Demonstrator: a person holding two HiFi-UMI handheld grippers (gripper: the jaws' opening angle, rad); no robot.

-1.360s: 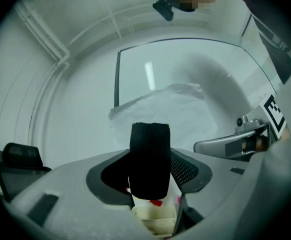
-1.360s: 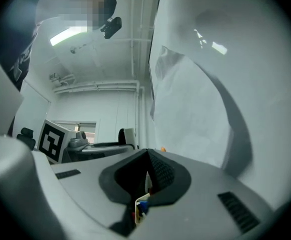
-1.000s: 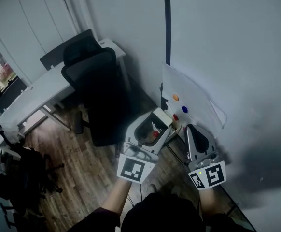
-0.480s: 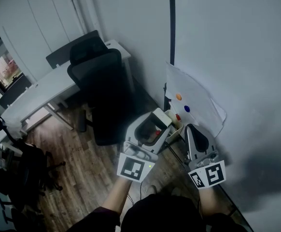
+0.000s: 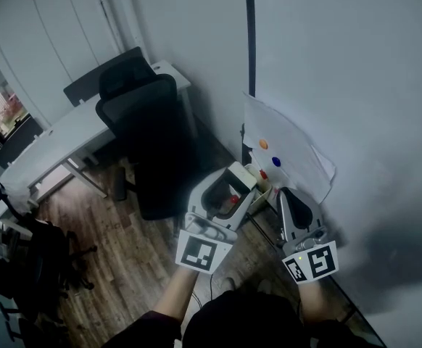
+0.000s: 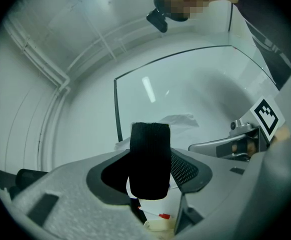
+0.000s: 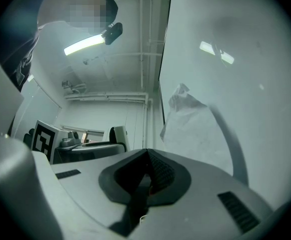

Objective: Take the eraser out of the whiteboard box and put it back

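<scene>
The eraser (image 6: 149,159), a block with a black felt face and a cream back (image 5: 241,175), stands upright between the jaws of my left gripper (image 6: 149,173), which is shut on it. In the head view the left gripper (image 5: 234,187) holds it just in front of the whiteboard's lower edge. Under the eraser the whiteboard box (image 6: 158,224) shows as a pale holder with a red-capped marker in it. My right gripper (image 5: 296,198) hovers close to the board at the right, its pads together and nothing in them (image 7: 145,176).
A whiteboard (image 5: 334,85) fills the right wall, with a paper sheet (image 5: 298,158) pinned by coloured magnets. A black office chair (image 5: 142,143) and a white desk (image 5: 59,136) stand to the left on the wooden floor.
Only the head view sways slightly; both grippers and the eraser stay where they were.
</scene>
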